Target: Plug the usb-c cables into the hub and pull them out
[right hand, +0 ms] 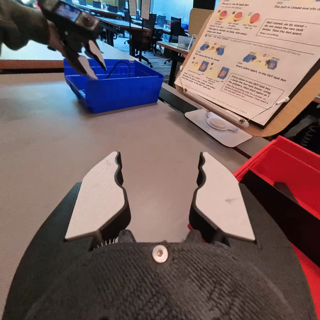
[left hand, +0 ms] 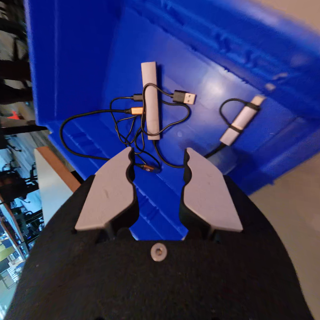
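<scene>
Grey table (right hand: 52, 138): printed instruction sheet (right hand: 251, 52), stand-mounted.

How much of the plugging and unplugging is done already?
Two cables look plugged into the grey hub in the blue bin: a black plug and an orange plug. In hand: nothing; the left tongs hover open over the cables, the right tongs open over the table. Left: pulling them out; whether more need plugging is unclear.

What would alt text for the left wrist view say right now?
The open left gripper hovers over a blue bin holding a long grey USB hub tangled in thin black cables, with two plugs at its side. A smaller grey adapter lies to the right.
</scene>
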